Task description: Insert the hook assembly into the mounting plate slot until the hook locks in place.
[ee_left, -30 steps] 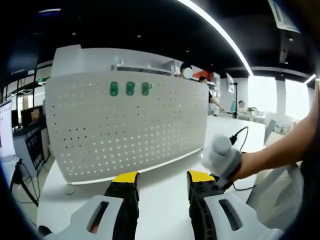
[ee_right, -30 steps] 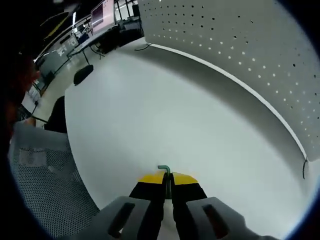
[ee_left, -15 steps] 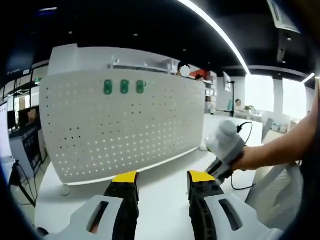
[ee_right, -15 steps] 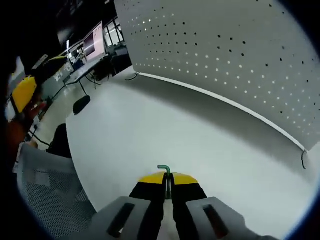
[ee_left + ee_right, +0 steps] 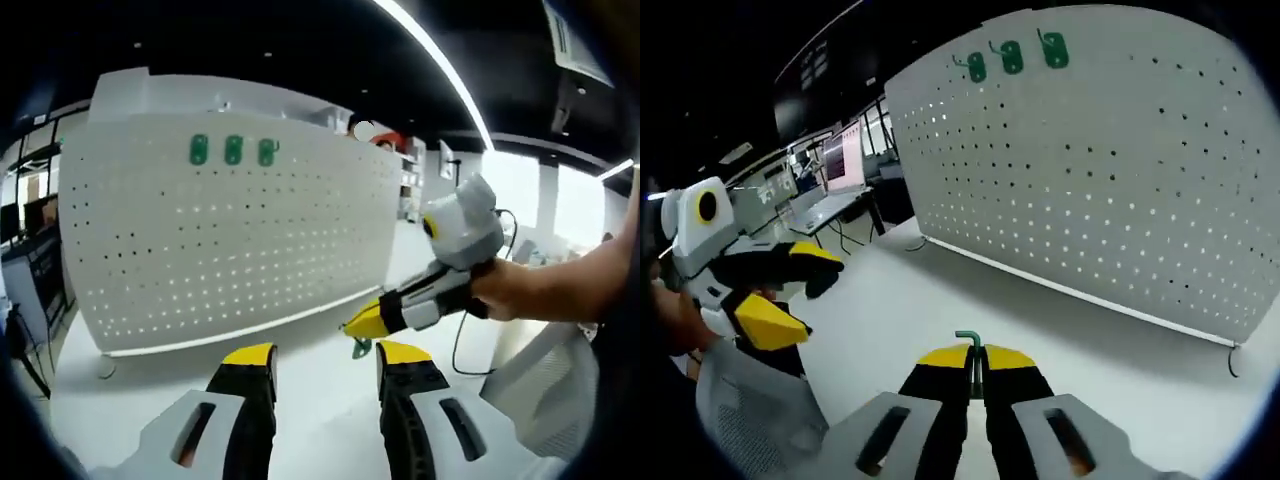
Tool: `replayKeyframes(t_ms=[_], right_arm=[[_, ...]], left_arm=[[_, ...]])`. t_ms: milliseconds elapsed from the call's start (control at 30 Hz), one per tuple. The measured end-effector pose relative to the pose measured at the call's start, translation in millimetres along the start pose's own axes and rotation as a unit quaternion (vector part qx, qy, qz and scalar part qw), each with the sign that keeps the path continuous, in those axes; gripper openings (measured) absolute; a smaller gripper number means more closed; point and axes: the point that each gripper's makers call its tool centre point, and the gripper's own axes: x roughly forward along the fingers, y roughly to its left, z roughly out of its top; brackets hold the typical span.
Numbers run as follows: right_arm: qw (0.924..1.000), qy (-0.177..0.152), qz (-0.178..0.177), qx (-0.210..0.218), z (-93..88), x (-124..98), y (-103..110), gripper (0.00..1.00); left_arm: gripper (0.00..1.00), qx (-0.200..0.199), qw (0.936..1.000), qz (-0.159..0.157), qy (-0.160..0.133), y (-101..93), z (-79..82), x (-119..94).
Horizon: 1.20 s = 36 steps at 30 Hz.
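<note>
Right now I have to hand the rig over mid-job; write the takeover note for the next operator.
Right gripper: shut on a green hook, raised above the white table and facing the pegboard.
Left gripper: jaws open, empty, low over the table.
Three green hooks already sit in a row at the top of the pegboard.
Done: hook picked up and brought up toward the board.
Left: carry it to a free slot, apparently beside the row, push in until it locks, then release.
</note>
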Motion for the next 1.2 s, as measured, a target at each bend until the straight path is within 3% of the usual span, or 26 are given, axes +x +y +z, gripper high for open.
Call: replayKeyframes(t_ms=[200, 467, 1000, 1200], right_arm=[[0.9992, -0.037, 0.01, -0.01, 27.0, -9.5, 13.4, 0.02], [0.997, -0.073, 0.024, -0.006, 48.6, -20.0, 26.3, 0.02], [0.9928, -0.109, 0.047, 0.015, 59.6, -30.9, 39.9, 0.02], [0.9917, -0.117, 0.052, 0.014, 63.5, -31.8, 43.2, 0.02]], left_arm=[[0.41, -0.01, 0.9998, -0.016, 0.008, -4.2, 0.4, 11.9], [0.41, -0.039, 0.9985, -0.039, 0.003, -14.7, 9.7, 28.7], [0.36, -0.077, 0.9953, -0.059, -0.003, -22.0, 16.4, 39.0], [0.25, -0.081, 0.9945, -0.066, -0.01, -25.1, 19.8, 37.8]])
